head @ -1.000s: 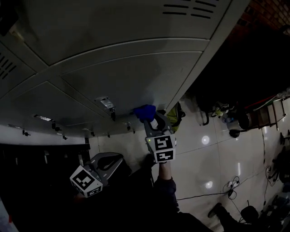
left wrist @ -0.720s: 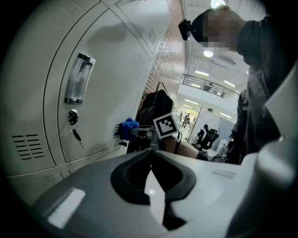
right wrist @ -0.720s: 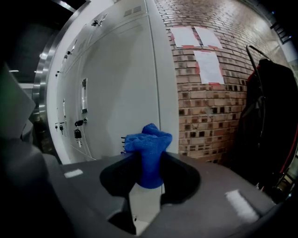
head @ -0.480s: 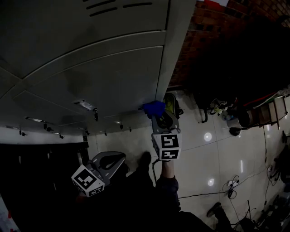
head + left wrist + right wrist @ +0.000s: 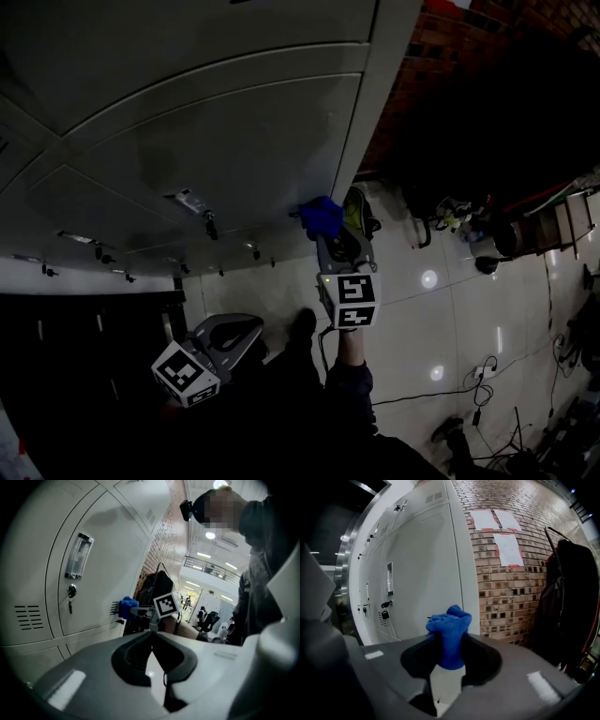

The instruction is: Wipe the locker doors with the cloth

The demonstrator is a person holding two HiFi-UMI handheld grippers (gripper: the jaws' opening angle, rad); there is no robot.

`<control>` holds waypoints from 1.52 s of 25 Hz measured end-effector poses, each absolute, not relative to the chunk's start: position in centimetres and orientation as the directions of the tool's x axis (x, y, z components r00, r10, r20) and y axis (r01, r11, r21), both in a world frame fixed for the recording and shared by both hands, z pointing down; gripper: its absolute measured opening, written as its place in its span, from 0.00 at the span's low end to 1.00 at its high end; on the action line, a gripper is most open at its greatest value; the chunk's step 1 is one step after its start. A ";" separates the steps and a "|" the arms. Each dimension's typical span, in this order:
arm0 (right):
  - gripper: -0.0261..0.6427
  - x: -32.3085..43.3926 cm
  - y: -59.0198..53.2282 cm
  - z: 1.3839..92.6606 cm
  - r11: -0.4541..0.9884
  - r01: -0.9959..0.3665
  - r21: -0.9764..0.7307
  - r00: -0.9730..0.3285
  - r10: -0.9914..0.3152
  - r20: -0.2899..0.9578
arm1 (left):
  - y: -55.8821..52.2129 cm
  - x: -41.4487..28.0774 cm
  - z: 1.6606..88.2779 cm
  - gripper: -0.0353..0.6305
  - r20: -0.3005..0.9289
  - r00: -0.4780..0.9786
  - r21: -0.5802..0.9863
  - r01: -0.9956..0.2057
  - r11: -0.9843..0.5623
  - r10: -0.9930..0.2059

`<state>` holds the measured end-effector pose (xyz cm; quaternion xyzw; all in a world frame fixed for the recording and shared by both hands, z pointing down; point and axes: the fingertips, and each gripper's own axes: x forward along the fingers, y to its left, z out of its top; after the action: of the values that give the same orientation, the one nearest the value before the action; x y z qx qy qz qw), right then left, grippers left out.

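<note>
A blue cloth (image 5: 321, 216) is pressed against the lower right edge of a grey locker door (image 5: 253, 141). My right gripper (image 5: 324, 231) is shut on it. In the right gripper view the cloth (image 5: 450, 630) sticks up from between the jaws of the right gripper (image 5: 449, 644), with the door (image 5: 426, 573) just behind it. My left gripper (image 5: 251, 325) hangs low at the left, away from the lockers, shut with nothing in it. The left gripper view looks past the left gripper (image 5: 152, 639) to the cloth (image 5: 127, 607) on the door (image 5: 101, 569).
The door carries a label holder (image 5: 77, 557) and a key lock (image 5: 71, 592). A brick wall (image 5: 506, 588) with taped papers (image 5: 507, 548) stands right of the lockers. A dark coat (image 5: 572, 597) hangs there. Bags (image 5: 361, 220) and cables (image 5: 478, 375) lie on the glossy floor.
The right gripper has slid the cloth rightwards across the door to its right edge. The left gripper has hardly moved.
</note>
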<state>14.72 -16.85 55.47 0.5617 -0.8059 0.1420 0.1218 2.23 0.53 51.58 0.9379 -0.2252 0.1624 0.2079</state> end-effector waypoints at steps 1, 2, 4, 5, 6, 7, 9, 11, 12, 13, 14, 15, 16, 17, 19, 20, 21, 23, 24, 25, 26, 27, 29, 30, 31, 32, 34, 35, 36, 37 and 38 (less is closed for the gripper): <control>0.22 14.1 -16.6 55.4 0.329 -0.940 -0.091 -0.340 -0.870 0.356 | 0.7 1.7 51.4 0.05 0.396 0.846 0.313 -0.489 -0.815 -0.355; 0.22 13.3 -16.3 55.4 0.331 -0.939 -0.091 -0.342 -0.870 0.356 | 0.8 1.0 51.2 0.05 0.395 0.846 0.308 -0.488 -0.816 -0.357; 0.22 11.2 -15.8 55.3 0.343 -0.935 -0.091 -0.352 -0.866 0.354 | 1.0 -0.7 51.0 0.05 0.394 0.845 0.302 -0.491 -0.817 -0.362; 0.22 10.0 -15.6 55.3 0.352 -0.932 -0.092 -0.361 -0.863 0.354 | 1.2 -1.7 51.0 0.05 0.395 0.844 0.302 -0.493 -0.816 -0.363; 0.22 8.7 -15.3 55.4 0.362 -0.928 -0.094 -0.371 -0.858 0.355 | 1.4 -2.6 51.1 0.05 0.398 0.842 0.303 -0.495 -0.814 -0.364; 0.22 7.4 -15.1 55.4 0.373 -0.923 -0.095 -0.381 -0.853 0.356 | 1.6 -3.6 51.1 0.05 0.401 0.840 0.302 -0.497 -0.813 -0.365; 0.22 4.7 -14.7 55.6 0.396 -0.913 -0.097 -0.403 -0.842 0.358 | 1.9 -5.5 51.1 0.05 0.405 0.837 0.298 -0.500 -0.813 -0.367; 0.22 2.0 -14.4 55.9 0.424 -0.901 -0.097 -0.429 -0.828 0.362 | 2.0 -7.4 51.1 0.05 0.407 0.835 0.293 -0.504 -0.812 -0.371; 0.22 0.6 -14.2 56.1 0.440 -0.893 -0.095 -0.442 -0.819 0.366 | 2.1 -8.3 51.2 0.05 0.409 0.833 0.292 -0.507 -0.811 -0.373; 0.22 -0.7 -14.0 56.3 0.454 -0.886 -0.094 -0.455 -0.810 0.370 | 2.2 -9.2 51.3 0.05 0.411 0.832 0.292 -0.508 -0.810 -0.374; 0.22 -1.9 -13.8 56.5 0.466 -0.880 -0.093 -0.465 -0.802 0.375 | 2.4 -10.0 51.4 0.05 0.413 0.830 0.292 -0.510 -0.809 -0.374; 0.22 -3.0 -13.6 56.6 0.476 -0.875 -0.094 -0.473 -0.796 0.378 | 2.6 -10.7 51.5 0.05 0.416 0.829 0.291 -0.510 -0.809 -0.373; 0.22 -3.9 -13.4 56.7 0.484 -0.870 -0.095 -0.481 -0.790 0.380 | 2.7 -11.3 51.4 0.05 0.419 0.828 0.290 -0.511 -0.809 -0.373; 0.22 -4.8 -13.4 56.7 0.491 -0.866 -0.098 -0.488 -0.785 0.381 | 2.9 -11.9 51.3 0.05 0.422 0.826 0.287 -0.512 -0.809 -0.373; 0.22 -6.2 -13.4 57.0 0.499 -0.860 -0.102 -0.497 -0.778 0.384 | 2.9 -13.2 51.2 0.05 0.427 0.819 0.279 -0.522 -0.806 -0.383; 0.22 -6.7 -13.6 57.3 0.501 -0.859 -0.104 -0.499 -0.776 0.386 | 2.8 -13.8 51.3 0.05 0.429 0.814 0.274 -0.531 -0.802 -0.392; 0.22 -7.2 -13.8 57.7 0.501 -0.859 -0.106 -0.500 -0.775 0.388 | 2.8 -14.3 51.4 0.05 0.430 0.808 0.270 -0.540 -0.797 -0.402; 0.22 -7.9 -14.3 58.3 0.503 -0.857 -0.110 -0.503 -0.772 0.388 | 2.7 -15.3 51.7 0.05 0.433 0.798 0.266 -0.558 -0.786 -0.420; 0.22 -8.1 -14.6 58.5 0.504 -0.857 -0.112 -0.504 -0.771 0.389 | 2.7 -15.7 51.8 0.05 0.437 0.791 0.265 -0.567 -0.780 -0.427; 0.22 -8.2 -14.9 58.7 0.503 -0.857 -0.112 -0.503 -0.771 0.391 | 2.6 -16.0 51.8 0.05 0.442 0.786 0.265 -0.575 -0.774 -0.433; 0.22 -8.2 -15.1 58.8 0.499 -0.860 -0.109 -0.498 -0.772 0.396 | 2.6 -16.2 51.8 0.05 0.447 0.780 0.265 -0.583 -0.768 -0.437; 0.22 -7.9 -15.4 59.0 0.491 -0.865 -0.104 -0.488 -0.774 0.402 | 2.6 -16.3 51.8 0.05 0.451 0.776 0.267 -0.589 -0.763 -0.441; 0.22 -6.8 -15.9 59.3 0.475 -0.874 -0.103 -0.472 -0.781 0.410 | 2.4 -16.1 51.9 0.05 0.455 0.772 0.270 -0.595 -0.757 -0.445; 0.22 -6.2 -16.1 59.3 0.468 -0.877 -0.107 -0.468 -0.782 0.411 | 2.2 -15.7 51.9 0.05 0.456 0.772 0.272 -0.595 -0.756 -0.444; 0.22 -5.6 -16.3 59.3 0.464 -0.879 -0.111 -0.466 -0.784 0.411 | 2.0 -15.3 51.9 0.05 0.455 0.774 0.274 -0.593 -0.757 -0.441; 0.22 -5.0 -16.4 59.3 0.461 -0.880 -0.112 -0.464 -0.784 0.413 | 1.8 -14.7 52.0 0.05 0.455 0.777 0.276 -0.589 -0.760 -0.436; 0.22 -3.7 -16.5 59.4 0.461 -0.881 -0.108 -0.460 -0.781 0.422 | 1.5 -13.2 51.9 0.05 0.452 0.783 0.282 -0.579 -0.765 -0.427; 0.22 -3.0 -16.6 59.4 0.461 -0.881 -0.105 -0.459 -0.779 0.427 | 1.3 -12.4 51.9 0.05 0.450 0.787 0.285 -0.575 -0.767 -0.423; 0.22 -2.2 -16.7 59.5 0.461 -0.881 -0.102 -0.457 -0.778 0.431 | 1.1 -11.5 51.8 0.05 0.446 0.791 0.287 -0.570 -0.770 -0.419; 0.22 -1.4 -16.8 59.5 0.461 -0.882 -0.100 -0.455 -0.777 0.435 | 0.7 -10.7 51.8 0.05 0.443 0.795 0.289 -0.564 -0.773 -0.415; 0.22 -0.5 -17.0 59.5 0.460 -0.882 -0.098 -0.453 -0.776 0.438 | 0.4 -9.8 51.7 0.05 0.440 0.799 0.290 -0.559 -0.777 -0.410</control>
<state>-0.50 -16.99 59.49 0.4950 -0.8378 0.1576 0.1681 -9.80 0.40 51.70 0.9254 -0.2619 0.1793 0.2073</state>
